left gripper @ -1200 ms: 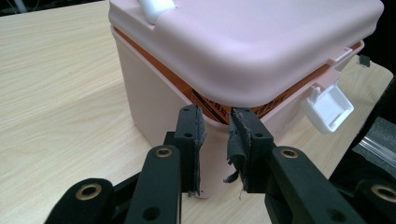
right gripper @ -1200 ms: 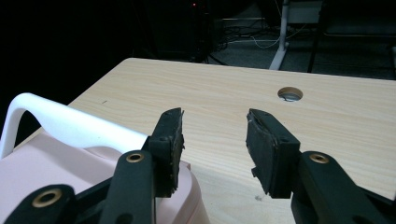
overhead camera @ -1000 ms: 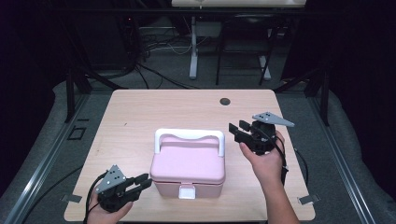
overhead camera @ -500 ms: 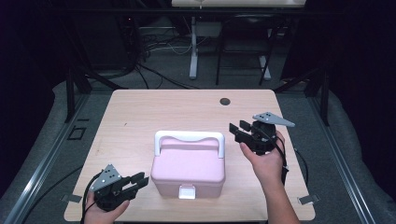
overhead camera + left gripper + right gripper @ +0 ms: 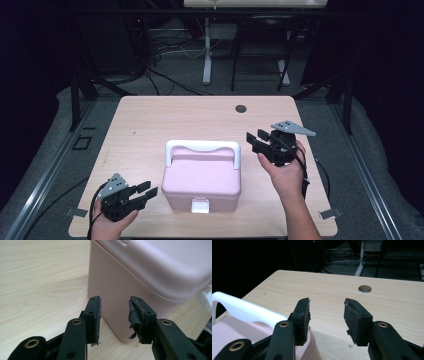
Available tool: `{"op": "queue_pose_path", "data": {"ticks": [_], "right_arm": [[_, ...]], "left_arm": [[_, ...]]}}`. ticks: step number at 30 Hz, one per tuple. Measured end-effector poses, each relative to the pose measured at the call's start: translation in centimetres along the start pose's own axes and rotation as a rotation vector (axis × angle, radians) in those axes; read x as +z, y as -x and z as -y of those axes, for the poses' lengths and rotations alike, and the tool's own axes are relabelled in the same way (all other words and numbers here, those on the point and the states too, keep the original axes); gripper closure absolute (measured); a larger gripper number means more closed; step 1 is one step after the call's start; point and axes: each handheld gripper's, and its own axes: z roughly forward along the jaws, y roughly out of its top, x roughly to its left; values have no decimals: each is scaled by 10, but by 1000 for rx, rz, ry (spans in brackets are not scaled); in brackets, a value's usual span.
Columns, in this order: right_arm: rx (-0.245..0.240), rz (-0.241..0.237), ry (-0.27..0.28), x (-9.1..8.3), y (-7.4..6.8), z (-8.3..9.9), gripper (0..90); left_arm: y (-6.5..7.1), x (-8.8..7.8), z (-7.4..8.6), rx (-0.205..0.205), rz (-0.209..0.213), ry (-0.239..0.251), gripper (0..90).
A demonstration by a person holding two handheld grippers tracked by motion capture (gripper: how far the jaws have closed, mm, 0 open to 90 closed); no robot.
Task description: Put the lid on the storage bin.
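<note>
Jaws spread beside the box

Left gripper (image 5: 145, 191), nearest, has sunk toward the pink box (image 5: 201, 180) and sits at its near-left corner; its jaws have just been opening, nothing between them, so a grab there looks imminent. Box rests mid-table, lid shut. Right gripper (image 5: 256, 139) hovers unmoved beyond the box's right end, jaws wide, empty

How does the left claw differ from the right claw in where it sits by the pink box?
The left claw is low at the near left corner of the pink box; the right claw hangs higher, beside the white handle at the far right. The left claw's jaws have just been opening, with nothing between them; the right claw's stand wide apart. Both are open, empty, and point at the box.
</note>
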Motion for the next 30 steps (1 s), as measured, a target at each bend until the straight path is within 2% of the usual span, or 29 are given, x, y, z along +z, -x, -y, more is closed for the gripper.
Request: {"op": "queue_pose_path", "data": {"ticks": [4, 13, 20, 21, 24, 30], "right_arm": [[6, 2, -7, 2, 1, 1, 556], [5, 16, -19, 5, 4, 4, 554], [17, 24, -27, 7, 10, 6, 551], [17, 26, -27, 7, 11, 7, 550], [21, 33, -28, 9, 13, 9, 548], [19, 57, -61, 18, 17, 15, 539]], "left_arm": [[-7, 11, -13, 19, -30, 9, 609], [-23, 27, -23, -3, -75, 17, 600], [-28, 31, -18, -4, -89, 11, 577], [-29, 32, -15, -16, -94, 13, 572], [-33, 34, -10, -17, -106, 13, 554], [-37, 34, -3, -13, -122, 5, 525]]}}
